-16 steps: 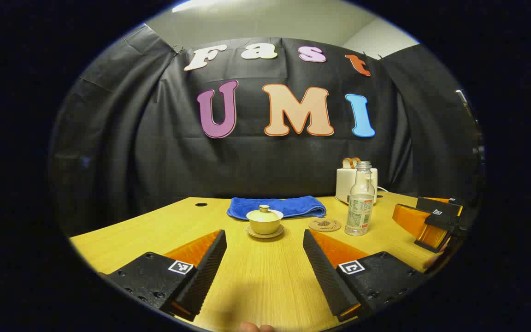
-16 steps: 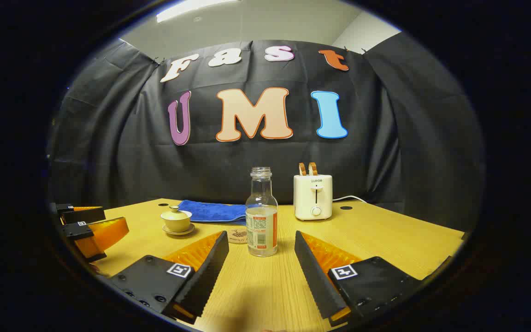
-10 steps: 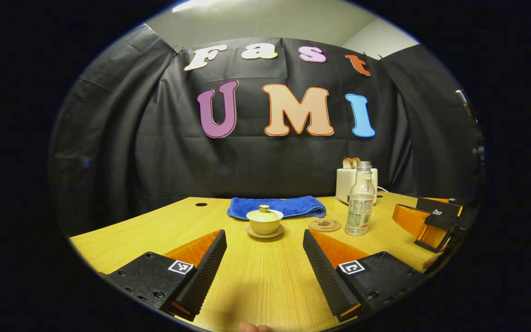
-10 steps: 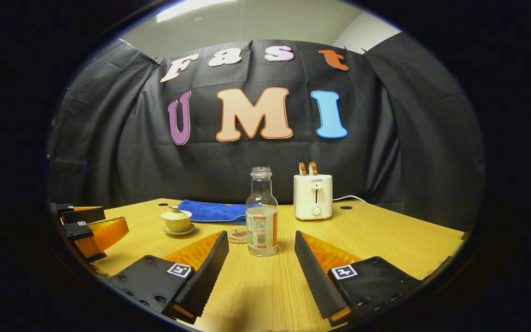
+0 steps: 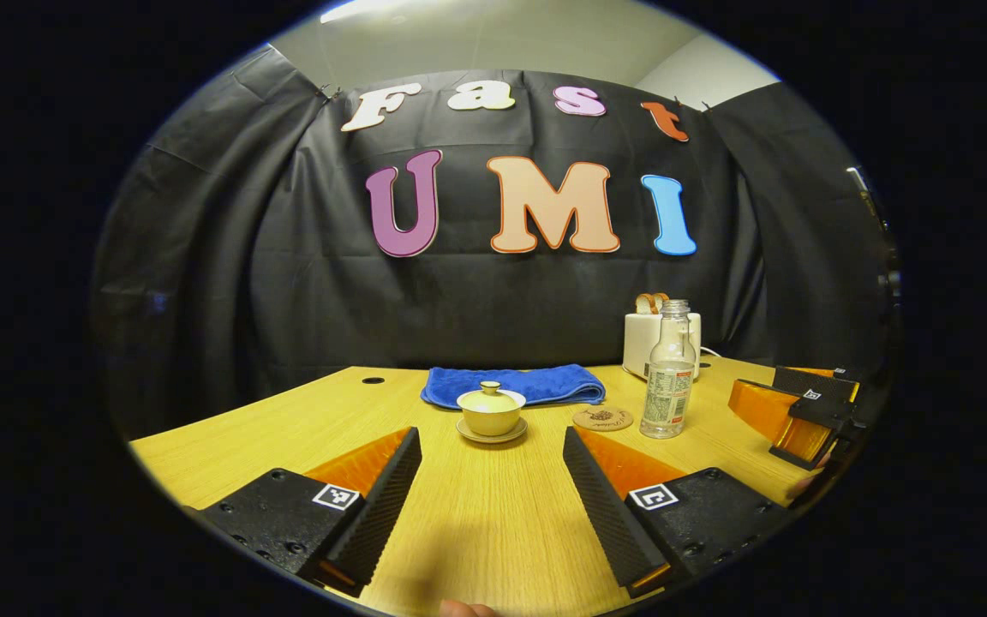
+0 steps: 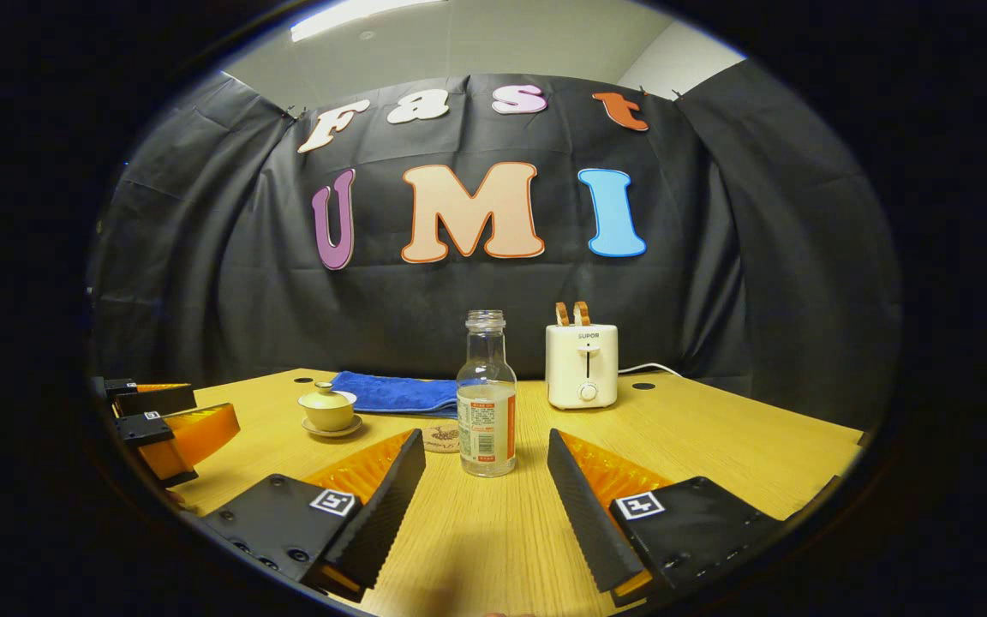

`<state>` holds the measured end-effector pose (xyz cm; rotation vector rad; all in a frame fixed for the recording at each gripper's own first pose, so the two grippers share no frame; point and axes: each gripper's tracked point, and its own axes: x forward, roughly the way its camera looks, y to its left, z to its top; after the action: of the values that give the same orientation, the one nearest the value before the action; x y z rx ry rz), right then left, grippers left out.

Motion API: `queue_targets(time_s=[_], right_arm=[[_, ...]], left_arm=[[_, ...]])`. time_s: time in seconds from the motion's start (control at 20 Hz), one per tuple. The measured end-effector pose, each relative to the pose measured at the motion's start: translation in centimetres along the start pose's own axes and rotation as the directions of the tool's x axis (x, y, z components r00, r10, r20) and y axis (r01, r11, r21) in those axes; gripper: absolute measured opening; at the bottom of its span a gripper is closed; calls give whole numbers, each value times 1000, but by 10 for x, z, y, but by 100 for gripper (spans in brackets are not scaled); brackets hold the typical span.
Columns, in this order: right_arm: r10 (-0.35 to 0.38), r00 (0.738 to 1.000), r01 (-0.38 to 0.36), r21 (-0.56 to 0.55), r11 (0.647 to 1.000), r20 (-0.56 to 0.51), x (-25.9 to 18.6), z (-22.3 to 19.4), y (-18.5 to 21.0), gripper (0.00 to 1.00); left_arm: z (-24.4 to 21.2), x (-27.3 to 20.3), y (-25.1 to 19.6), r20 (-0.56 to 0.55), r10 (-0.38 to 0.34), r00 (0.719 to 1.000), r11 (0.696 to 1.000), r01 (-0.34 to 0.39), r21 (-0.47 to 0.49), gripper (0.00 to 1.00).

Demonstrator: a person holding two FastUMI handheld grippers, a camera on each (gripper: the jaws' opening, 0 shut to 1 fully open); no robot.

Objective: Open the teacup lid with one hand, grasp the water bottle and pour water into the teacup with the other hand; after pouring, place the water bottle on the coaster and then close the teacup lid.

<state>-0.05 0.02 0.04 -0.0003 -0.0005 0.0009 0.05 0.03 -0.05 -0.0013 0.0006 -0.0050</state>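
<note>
A ceiling light (image 6: 356, 15) at the upper edge lights the booth evenly. The wooden table (image 6: 716, 437) looks bright, the cloth wall (image 5: 202, 283) dull and dark. Focus is sharp mid-frame. Fisheye bending curves the table's edges, and soft shadows pool near the lower rim.

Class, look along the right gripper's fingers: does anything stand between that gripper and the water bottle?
Nothing visible does. The right gripper is open, and only bare table lies between its fingers and the water bottle.
</note>
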Motion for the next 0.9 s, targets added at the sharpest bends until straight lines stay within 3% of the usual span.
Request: queue_targets(time_s=[0.4,0.6,0.9], right_arm=[[1,1000,-1,-1,1000,1,1,0,0,93],[5,1000,-5,-1,1000,1,0,0,1,93],[10,1000,-10,-1,1000,1,1,0,1,93]], left_arm=[[1,0,2,4,9,1000,1000,-9,1,98],[0,-1,21,-4,120,993,993,-120,3,98],[0,27,4,7,20,1000,1000,-20,3,98]])
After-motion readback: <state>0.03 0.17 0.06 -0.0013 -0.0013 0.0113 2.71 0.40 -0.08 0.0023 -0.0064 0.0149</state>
